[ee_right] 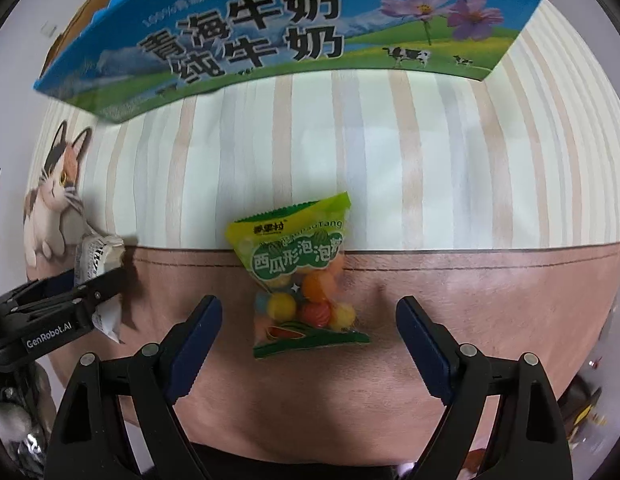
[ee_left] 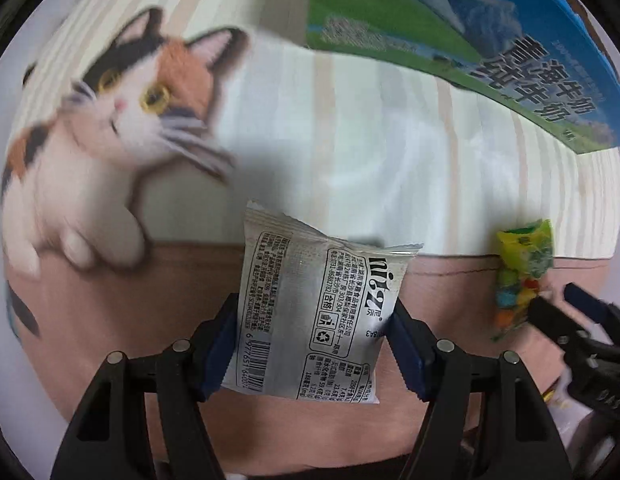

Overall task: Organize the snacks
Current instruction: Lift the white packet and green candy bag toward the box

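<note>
My left gripper (ee_left: 312, 336) is shut on a silver snack packet (ee_left: 310, 312) and holds it above the cloth; the packet and gripper also show at the left of the right wrist view (ee_right: 95, 260). A yellow-green bag of coloured gumballs (ee_right: 301, 276) lies on the tablecloth between the spread fingers of my open right gripper (ee_right: 310, 344). The same bag (ee_left: 522, 272) shows at the right of the left wrist view, with the right gripper's fingers (ee_left: 550, 312) next to it.
A blue and green milk carton box (ee_right: 269, 36) stands at the far side of the table; it also shows in the left wrist view (ee_left: 490, 40). The striped tablecloth (ee_right: 430, 168) has a printed calico cat (ee_left: 121, 120). Dark snack wrappers (ee_right: 582, 408) lie at the right edge.
</note>
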`<state>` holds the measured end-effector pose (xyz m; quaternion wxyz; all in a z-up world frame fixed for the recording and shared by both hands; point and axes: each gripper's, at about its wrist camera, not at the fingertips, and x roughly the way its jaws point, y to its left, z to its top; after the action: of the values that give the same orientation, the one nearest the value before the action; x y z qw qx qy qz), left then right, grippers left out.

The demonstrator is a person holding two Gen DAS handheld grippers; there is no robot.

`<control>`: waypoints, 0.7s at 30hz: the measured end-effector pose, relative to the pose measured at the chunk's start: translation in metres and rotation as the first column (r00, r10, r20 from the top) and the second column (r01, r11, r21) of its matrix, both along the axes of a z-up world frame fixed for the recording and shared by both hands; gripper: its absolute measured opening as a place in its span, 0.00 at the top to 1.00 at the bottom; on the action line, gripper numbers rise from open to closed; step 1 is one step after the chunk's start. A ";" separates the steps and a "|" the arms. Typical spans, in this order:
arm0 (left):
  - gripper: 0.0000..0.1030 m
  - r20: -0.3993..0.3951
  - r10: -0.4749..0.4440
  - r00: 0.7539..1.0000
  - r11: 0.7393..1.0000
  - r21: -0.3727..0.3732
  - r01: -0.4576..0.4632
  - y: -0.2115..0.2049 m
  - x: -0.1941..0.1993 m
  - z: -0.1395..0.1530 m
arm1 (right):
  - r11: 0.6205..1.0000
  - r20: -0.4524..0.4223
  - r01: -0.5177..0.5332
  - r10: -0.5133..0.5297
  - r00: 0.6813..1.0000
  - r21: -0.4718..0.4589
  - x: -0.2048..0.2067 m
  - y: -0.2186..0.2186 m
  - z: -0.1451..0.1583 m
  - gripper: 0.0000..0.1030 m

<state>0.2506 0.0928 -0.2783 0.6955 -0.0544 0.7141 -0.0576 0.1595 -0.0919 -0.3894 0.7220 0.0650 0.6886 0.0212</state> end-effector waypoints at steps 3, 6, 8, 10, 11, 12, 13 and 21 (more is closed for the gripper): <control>0.35 -0.033 0.049 0.998 0.998 -0.033 -0.050 -0.008 -0.017 -0.008 | 1.000 -0.012 -0.029 0.029 1.000 0.000 -0.002 0.001 -0.009 0.12; 0.35 -0.045 0.054 0.998 0.999 0.002 -0.054 -0.015 -0.026 -0.018 | 0.998 -0.007 -0.059 0.059 0.998 0.005 -0.003 0.007 -0.019 0.12; 0.33 -0.041 0.032 0.999 0.999 0.032 -0.030 -0.018 -0.033 -0.022 | 0.996 -0.009 -0.082 0.082 0.997 -0.017 -0.001 0.013 -0.027 0.12; 0.33 -0.041 0.022 0.999 0.999 0.048 -0.020 -0.025 -0.043 -0.029 | 0.996 -0.026 -0.091 0.090 0.996 -0.025 0.000 0.015 -0.038 0.12; 0.33 -0.040 0.022 0.999 0.999 0.050 -0.020 -0.023 -0.044 -0.031 | 0.995 -0.036 -0.093 0.092 0.995 -0.036 -0.001 0.015 -0.042 0.14; 0.33 -0.041 0.020 0.999 0.998 0.052 -0.018 -0.027 -0.046 -0.034 | 0.995 -0.040 -0.096 0.094 0.995 -0.041 0.001 0.019 -0.046 0.14; 0.30 -0.042 0.016 0.999 0.999 0.053 -0.014 -0.039 -0.048 -0.042 | 0.994 -0.051 -0.097 0.095 0.994 -0.049 -0.003 0.018 -0.049 0.15; 0.16 -0.027 0.004 1.000 0.997 0.077 -0.002 -0.068 -0.033 -0.048 | 0.995 -0.141 0.063 -0.053 0.989 0.074 -0.047 -0.024 -0.057 0.22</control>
<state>0.2171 0.0245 -0.3262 0.6873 -0.0297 0.7252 -0.0282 0.1121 -0.1162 -0.4459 0.6696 0.1146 0.7334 0.0226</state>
